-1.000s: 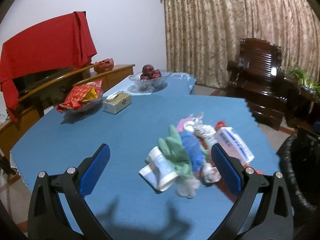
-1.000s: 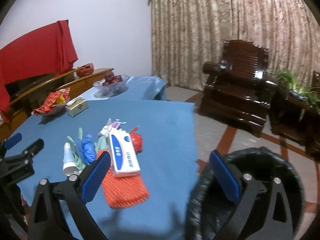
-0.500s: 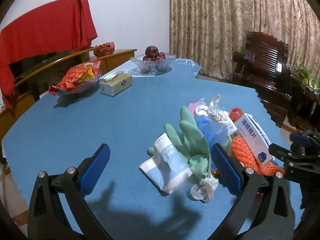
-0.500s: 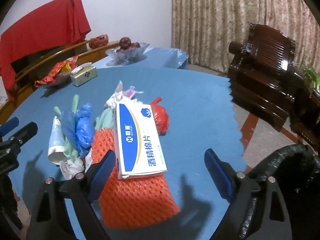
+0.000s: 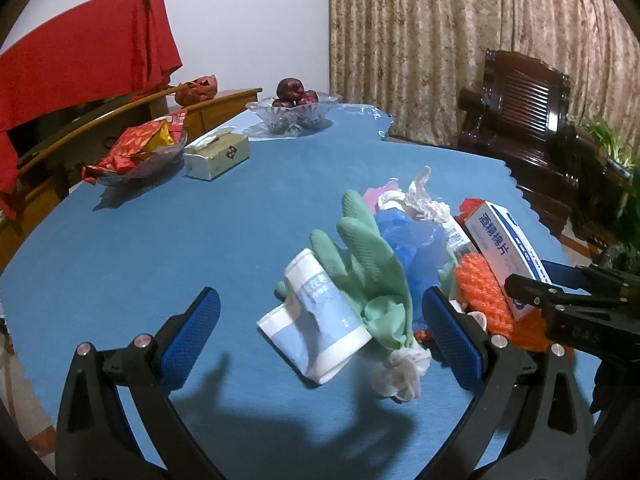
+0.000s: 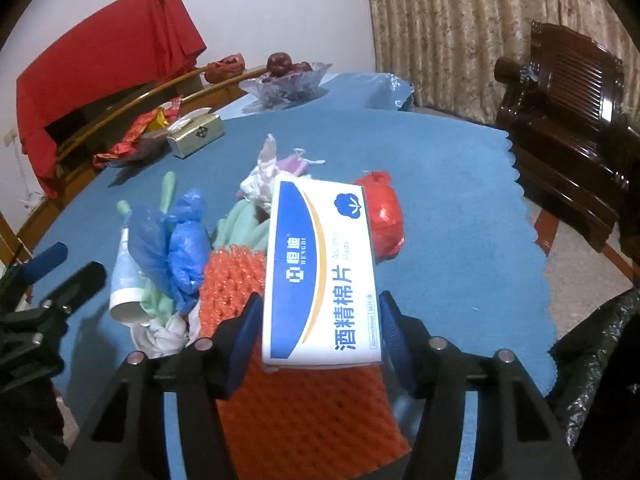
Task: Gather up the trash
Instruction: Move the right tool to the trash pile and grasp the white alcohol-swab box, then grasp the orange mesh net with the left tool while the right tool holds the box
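Note:
A heap of trash lies on the blue tablecloth [image 5: 200,240]. In it are a white and blue box of cotton pads [image 6: 320,272], orange foam netting [image 6: 304,416], a green rubber glove [image 5: 368,256], a paper cup [image 5: 320,320], blue plastic [image 6: 184,240] and a red bag [image 6: 384,216]. My right gripper [image 6: 320,336] has its blue pads against both sides of the box's near end. My left gripper [image 5: 320,328] is open, with the cup and glove between its fingers. The box also shows in the left wrist view [image 5: 504,256].
A black trash bag [image 6: 596,360] stands off the table's right edge. Farther back on the table are a tissue box [image 5: 218,156], a dish of red snack packets [image 5: 136,152] and a glass fruit bowl [image 5: 294,114]. A dark wooden armchair [image 6: 568,120] stands at right.
Both grippers have moved in toward the heap. My right gripper has narrowed from wide open to gripping the box of cotton pads. My left gripper stays open.

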### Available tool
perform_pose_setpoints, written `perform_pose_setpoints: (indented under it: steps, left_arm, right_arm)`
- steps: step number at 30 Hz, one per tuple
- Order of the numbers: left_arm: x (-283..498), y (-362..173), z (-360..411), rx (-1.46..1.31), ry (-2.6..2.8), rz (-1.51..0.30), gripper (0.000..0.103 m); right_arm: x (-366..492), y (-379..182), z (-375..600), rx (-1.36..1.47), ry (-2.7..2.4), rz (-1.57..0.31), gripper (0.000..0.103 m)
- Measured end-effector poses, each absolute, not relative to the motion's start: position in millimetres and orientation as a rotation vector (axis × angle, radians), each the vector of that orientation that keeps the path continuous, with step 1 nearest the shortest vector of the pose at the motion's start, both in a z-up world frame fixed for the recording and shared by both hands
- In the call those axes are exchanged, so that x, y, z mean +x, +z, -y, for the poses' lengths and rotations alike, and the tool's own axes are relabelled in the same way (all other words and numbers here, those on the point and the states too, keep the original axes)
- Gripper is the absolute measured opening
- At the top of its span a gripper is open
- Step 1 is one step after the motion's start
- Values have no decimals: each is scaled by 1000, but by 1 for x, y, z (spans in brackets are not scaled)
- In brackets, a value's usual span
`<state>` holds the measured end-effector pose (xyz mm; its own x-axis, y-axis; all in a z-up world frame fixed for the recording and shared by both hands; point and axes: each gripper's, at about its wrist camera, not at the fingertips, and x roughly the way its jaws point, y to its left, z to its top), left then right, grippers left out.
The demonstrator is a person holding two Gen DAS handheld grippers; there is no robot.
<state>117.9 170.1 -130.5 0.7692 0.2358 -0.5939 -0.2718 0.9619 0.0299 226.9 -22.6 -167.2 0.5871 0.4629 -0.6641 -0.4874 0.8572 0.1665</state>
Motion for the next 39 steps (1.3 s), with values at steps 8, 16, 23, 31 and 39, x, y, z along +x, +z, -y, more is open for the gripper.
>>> perform_pose_setpoints:
  steps: [8,16,23,31,39]
  left_arm:
    - [117,-133,-164,-65,271,-650,85]
    - [119,-131,-127,-66,173,-654,85]
    - [124,-132,-96,-47,112,-668,85]
    - [125,-139,-59,-24,54,-709,78]
    - [124,-159,-32,-16,7,-799,55]
  right_arm:
    - [209,-151,40,-19,505,-714,57]
    - [193,-137,73,-10,417,-697,57]
    - [176,-136,113,6,314,-694,57]
    - [163,-141,149,39,254,-696,57]
    - [154,-146,170,59,227,-703,57]
